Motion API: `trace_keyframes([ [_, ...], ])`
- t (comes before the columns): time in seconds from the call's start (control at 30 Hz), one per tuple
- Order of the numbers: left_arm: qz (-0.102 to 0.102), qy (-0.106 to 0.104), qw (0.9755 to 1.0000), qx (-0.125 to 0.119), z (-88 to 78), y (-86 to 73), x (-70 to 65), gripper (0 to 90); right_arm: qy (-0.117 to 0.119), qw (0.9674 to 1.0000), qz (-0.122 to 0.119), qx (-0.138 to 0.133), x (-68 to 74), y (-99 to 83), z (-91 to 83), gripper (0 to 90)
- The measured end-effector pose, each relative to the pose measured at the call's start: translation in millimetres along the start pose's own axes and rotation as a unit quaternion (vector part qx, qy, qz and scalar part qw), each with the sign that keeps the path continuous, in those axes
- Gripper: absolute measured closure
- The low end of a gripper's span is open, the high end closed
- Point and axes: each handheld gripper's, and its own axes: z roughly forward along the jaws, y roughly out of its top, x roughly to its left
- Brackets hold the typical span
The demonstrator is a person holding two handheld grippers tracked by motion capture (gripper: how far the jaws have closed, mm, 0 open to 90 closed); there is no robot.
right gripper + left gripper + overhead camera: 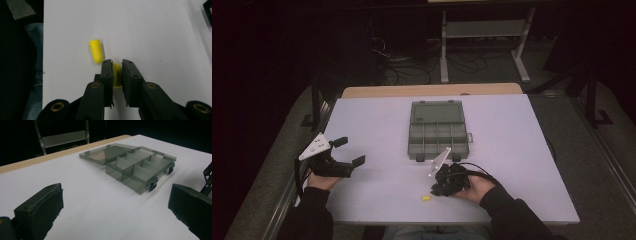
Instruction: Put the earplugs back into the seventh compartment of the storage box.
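As my right gripper (117, 65) pinched one earplug (116, 75), its long axis ran along the jaws; the second earplug (96, 50) lay upper left.

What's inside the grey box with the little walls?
The box lies open, and the compartments that show look bare. Its near walls hide part of some compartment floors, so something tiny there could go unseen.
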Motion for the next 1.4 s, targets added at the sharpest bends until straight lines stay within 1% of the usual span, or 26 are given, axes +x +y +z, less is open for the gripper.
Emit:
trace_keyframes([
  [0.27, -0.001, -0.001, 1.0000, 0.001, 0.2, -0.2, 0.0, 0.0, 0.002, 1.0000, 0.006, 0.000, -1.5, -0.1, -3.6, 78.8],
  [0.47, -0.001, -0.002, 1.0000, 0.002, 0.8, -0.4, 0.0, 0.0, 0.002, 0.9999, 0.010, -0.004, -3.0, 0.2, -13.0, 78.9],
  [0.53, -0.001, -0.002, 1.0000, 0.003, 1.3, -0.5, -0.2, 0.0, 0.001, 0.9999, 0.012, -0.002, -3.5, 2.3, -18.3, 79.1],
  [0.7, -0.002, -0.004, 1.0000, 0.004, 1.3, -0.5, -0.3, 0.0, -0.002, 0.9999, 0.010, -0.005, -4.8, 6.0, -23.9, 79.1],
  [0.83, -0.002, -0.004, 1.0000, 0.002, 1.0, -0.5, 0.0, 0.0, -0.010, 0.9999, 0.010, -0.008, -6.2, 8.3, -30.1, 79.1],
  [0.87, -0.005, -0.006, 1.0000, 0.002, 1.3, -0.6, 0.1, 0.0, -0.014, 0.9996, 0.009, -0.022, -8.3, 8.6, -35.3, 79.1],
  [0.97, -0.003, -0.008, 1.0000, 0.004, 2.2, -0.7, -0.3, 0.0, -0.016, 0.9994, 0.012, -0.029, -9.8, 8.8, -40.1, 79.3],
  [1.0, -0.003, -0.008, 0.9999, 0.005, 2.6, -0.8, -0.4, 0.0, -0.020, 0.9990, 0.016, -0.037, -12.6, 8.9, -46.6, 79.3],
  [1.07, -0.003, -0.009, 0.9999, 0.006, 2.8, -0.9, -0.4, 0.0, -0.021, 0.9989, 0.017, -0.040, -13.7, 9.0, -48.7, 79.3],
  [1.1, -0.004, -0.009, 0.9999, 0.006, 3.2, -0.9, -0.4, 0.0, -0.024, 0.9986, 0.018, -0.043, -16.2, 9.5, -53.5, 79.4],
  [1.33, -0.005, -0.009, 0.9999, 0.005, 2.7, -0.9, -0.1, 0.0, -0.037, 0.9982, 0.021, -0.042, -21.8, 11.0, -62.9, 79.9],
  [1.4, -0.006, -0.010, 0.9999, 0.003, 2.6, -0.9, -0.1, 0.0, -0.040, 0.9982, 0.022, -0.040, -25.5, 12.1, -66.2, 79.8],
])
